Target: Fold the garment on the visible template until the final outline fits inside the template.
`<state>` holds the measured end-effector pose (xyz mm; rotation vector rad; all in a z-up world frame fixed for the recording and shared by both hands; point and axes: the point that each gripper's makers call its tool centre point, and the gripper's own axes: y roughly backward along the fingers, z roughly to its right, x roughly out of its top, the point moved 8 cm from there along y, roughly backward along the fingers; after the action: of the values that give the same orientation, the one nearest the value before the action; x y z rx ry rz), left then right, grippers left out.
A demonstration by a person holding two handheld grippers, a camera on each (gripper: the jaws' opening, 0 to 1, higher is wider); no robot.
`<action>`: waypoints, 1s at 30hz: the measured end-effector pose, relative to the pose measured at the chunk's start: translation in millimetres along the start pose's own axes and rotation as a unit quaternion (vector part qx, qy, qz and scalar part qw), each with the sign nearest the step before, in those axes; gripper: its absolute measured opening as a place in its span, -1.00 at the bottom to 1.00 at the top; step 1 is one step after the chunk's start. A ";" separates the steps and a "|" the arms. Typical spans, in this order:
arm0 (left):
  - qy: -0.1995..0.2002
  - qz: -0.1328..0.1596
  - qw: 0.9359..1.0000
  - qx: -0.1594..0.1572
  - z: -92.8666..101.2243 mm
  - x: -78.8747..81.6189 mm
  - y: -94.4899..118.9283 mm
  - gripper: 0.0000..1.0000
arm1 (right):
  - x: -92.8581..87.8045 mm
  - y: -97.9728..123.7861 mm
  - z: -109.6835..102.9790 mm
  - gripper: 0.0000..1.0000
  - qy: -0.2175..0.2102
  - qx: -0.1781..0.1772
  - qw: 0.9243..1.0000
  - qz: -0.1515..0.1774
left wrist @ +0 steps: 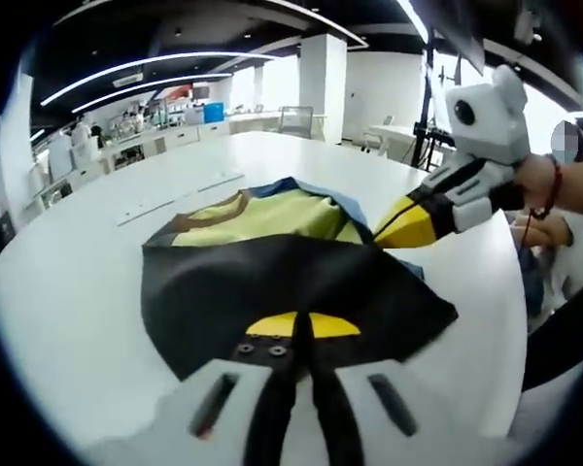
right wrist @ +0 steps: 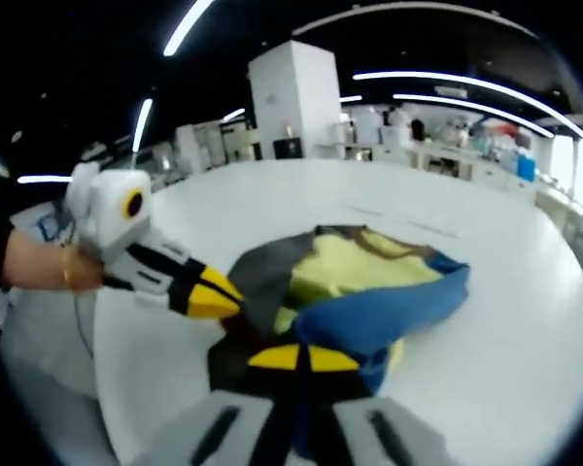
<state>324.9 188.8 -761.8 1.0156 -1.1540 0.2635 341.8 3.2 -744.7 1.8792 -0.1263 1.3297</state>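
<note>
One garment (left wrist: 272,262), yellow, black and blue, is being kept bunched on the white table (left wrist: 68,291). The left gripper (left wrist: 301,328) is being held low at its near black edge, jaws pressed together on the cloth. The right gripper (right wrist: 301,359) is being held level, jaws clamped on the blue fold. Each is being gripped by one hand (left wrist: 539,184). Two grippers are being used.

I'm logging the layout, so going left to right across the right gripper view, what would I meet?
Person's hand → left hand-held gripper, yellow tips at the garment's edge → garment's black part → its yellow part → its blue part → bare white table.
</note>
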 end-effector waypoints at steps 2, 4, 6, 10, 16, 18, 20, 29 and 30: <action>0.006 0.004 1.000 -0.001 0.0 2.0 2.7 -1.00 | 2.0 3.4 2.4 -1.00 0.001 -0.003 1.000 0.005; 0.016 0.009 1.000 -0.004 -1.2 3.2 6.0 -1.00 | 3.5 5.7 3.4 -1.00 0.002 -0.005 1.000 0.007; 0.031 0.014 0.999 -0.003 -4.0 4.1 9.1 -1.00 | 5.5 8.0 4.3 -1.00 0.003 -0.007 1.000 0.009; 0.054 0.023 0.998 -0.003 -2.9 11.8 15.4 -1.00 | 9.4 15.2 10.3 -1.00 -0.001 -0.017 1.000 0.016; 0.062 0.041 0.997 0.012 -10.0 18.5 29.9 -1.00 | 19.5 28.1 19.0 -1.00 0.000 -0.037 0.999 0.031; 0.072 0.053 0.996 0.021 -14.8 23.0 36.6 -1.00 | 22.6 33.5 23.8 -1.00 -0.002 -0.046 0.998 0.036; 0.086 0.064 0.994 0.029 -21.4 25.3 43.3 -1.00 | 25.1 39.2 28.6 -1.00 -0.003 -0.053 0.998 0.039; 0.144 0.104 0.981 0.077 -62.3 25.4 72.6 -1.00 | 33.9 60.6 56.3 -1.00 -0.023 -0.093 0.994 0.052; 0.148 0.107 0.980 0.082 -68.0 23.7 76.1 -1.00 | 34.6 62.5 59.1 -1.00 -0.024 -0.097 0.994 0.052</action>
<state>328.9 276.3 -704.2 0.9565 -0.9793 0.6697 369.6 -65.0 -688.4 1.7596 -0.3694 1.2929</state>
